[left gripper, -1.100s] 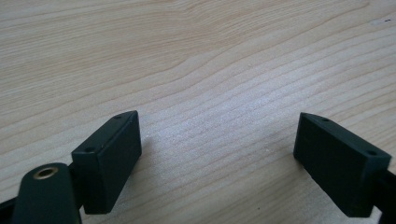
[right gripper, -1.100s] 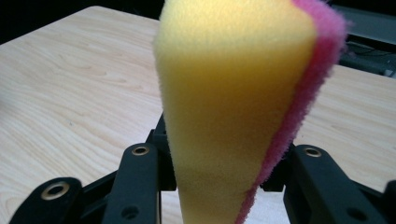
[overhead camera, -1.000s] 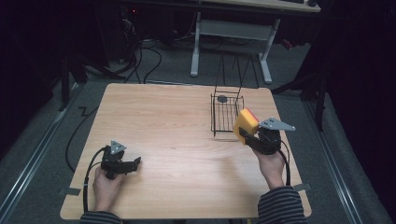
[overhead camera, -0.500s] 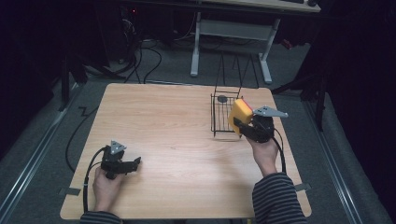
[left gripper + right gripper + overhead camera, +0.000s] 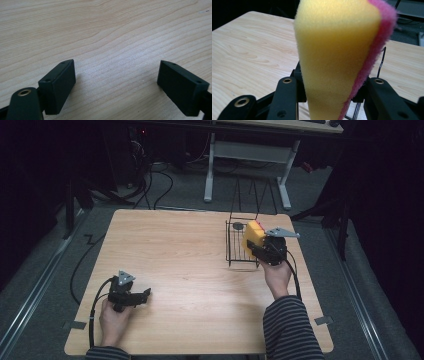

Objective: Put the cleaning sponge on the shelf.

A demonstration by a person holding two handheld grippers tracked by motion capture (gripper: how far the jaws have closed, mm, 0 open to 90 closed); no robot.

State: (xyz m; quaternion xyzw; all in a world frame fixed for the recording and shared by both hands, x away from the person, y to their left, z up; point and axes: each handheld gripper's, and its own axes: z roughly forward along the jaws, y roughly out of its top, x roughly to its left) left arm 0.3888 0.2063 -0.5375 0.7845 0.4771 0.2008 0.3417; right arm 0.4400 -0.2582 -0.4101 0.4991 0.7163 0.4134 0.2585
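Half the job looks sorted, roughly: the yellow sponge [image 5: 253,233] with the pink scrubby side is already picked up and squeezed between the jaws of the right gripper [image 5: 260,246], pinched in tight at its lower end, as can be seen up close in the right gripper view [image 5: 337,60]. It's being held up at the near right corner of the black wire basket [image 5: 239,245], just over its rim, so it isn't inside yet as far as can be told. A small dark round thing [image 5: 238,225] can be made out at the far side of the basket, too small to be identified. What's left, by the look of it, is the sponge being brought over the basket's opening, lowered and let go. The left gripper [image 5: 137,297] is parked on the counter [image 5: 175,260] well away from the basket, jaws spread wide with nothing but bare wood between them [image 5: 117,82].
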